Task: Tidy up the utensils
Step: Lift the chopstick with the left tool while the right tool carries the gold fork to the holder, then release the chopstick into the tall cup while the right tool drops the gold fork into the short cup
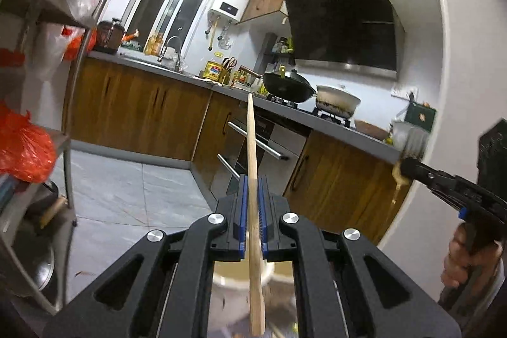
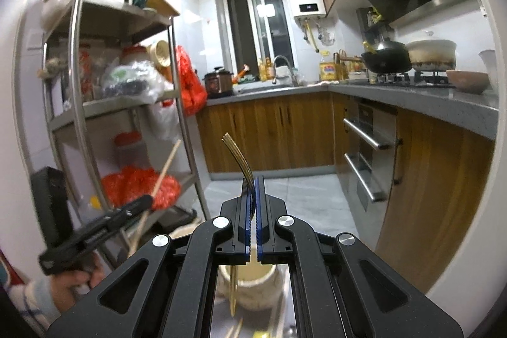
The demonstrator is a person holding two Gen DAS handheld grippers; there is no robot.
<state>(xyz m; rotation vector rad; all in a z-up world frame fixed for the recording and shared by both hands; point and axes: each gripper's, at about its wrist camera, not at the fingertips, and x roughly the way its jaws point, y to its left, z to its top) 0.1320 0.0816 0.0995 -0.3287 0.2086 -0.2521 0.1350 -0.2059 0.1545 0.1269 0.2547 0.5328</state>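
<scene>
My left gripper (image 1: 252,179) is shut on a long wooden chopstick (image 1: 252,141) that points up and away, its lower end hanging toward a cream ceramic utensil holder (image 1: 240,277) below the jaws. My right gripper (image 2: 252,181) is shut on a gold fork (image 2: 236,152), tines up, handle (image 2: 234,290) reaching down by the same cream holder (image 2: 253,290). The right gripper (image 1: 408,168) shows at the right of the left wrist view with the fork blurred. The left gripper (image 2: 145,200) with the chopstick (image 2: 164,170) shows at the left of the right wrist view.
A steel shelf rack (image 2: 79,91) with red bags (image 2: 139,182) stands on the left. An L-shaped grey counter (image 2: 412,94) over wooden cabinets carries a black wok (image 2: 385,56), a white pot (image 2: 432,54) and a bowl (image 2: 467,79). A grey tiled floor (image 1: 126,189) lies between.
</scene>
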